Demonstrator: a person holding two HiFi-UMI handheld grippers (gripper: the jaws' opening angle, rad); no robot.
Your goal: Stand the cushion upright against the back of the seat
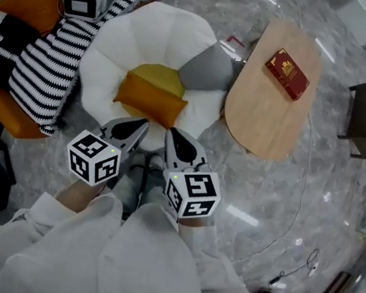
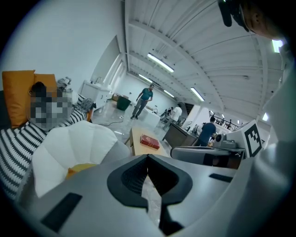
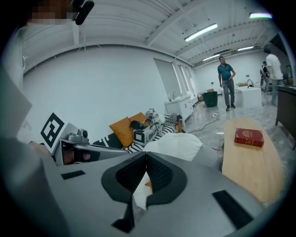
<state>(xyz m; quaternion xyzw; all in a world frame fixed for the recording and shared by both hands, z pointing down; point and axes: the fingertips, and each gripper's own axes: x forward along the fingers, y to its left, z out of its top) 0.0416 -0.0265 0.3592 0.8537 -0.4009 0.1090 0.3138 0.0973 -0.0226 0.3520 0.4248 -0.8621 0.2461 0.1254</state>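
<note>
Jaws of the left gripper [image 1: 142,126] and the right gripper [image 1: 170,133] are pressing together, holding nothing, both hovering just in front of the white seat [image 1: 154,30]. The orange cushion [image 1: 150,101] is lying on the seat's front part, just beyond the tips. A wooden table [image 1: 265,114] bearing a red book [image 1: 287,73] is standing beside the seat.

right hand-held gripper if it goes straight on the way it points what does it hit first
Most likely the orange cushion on the white seat, ahead of the right hand-held gripper; depth is unclear, so the seat's front edge might come first.
</note>
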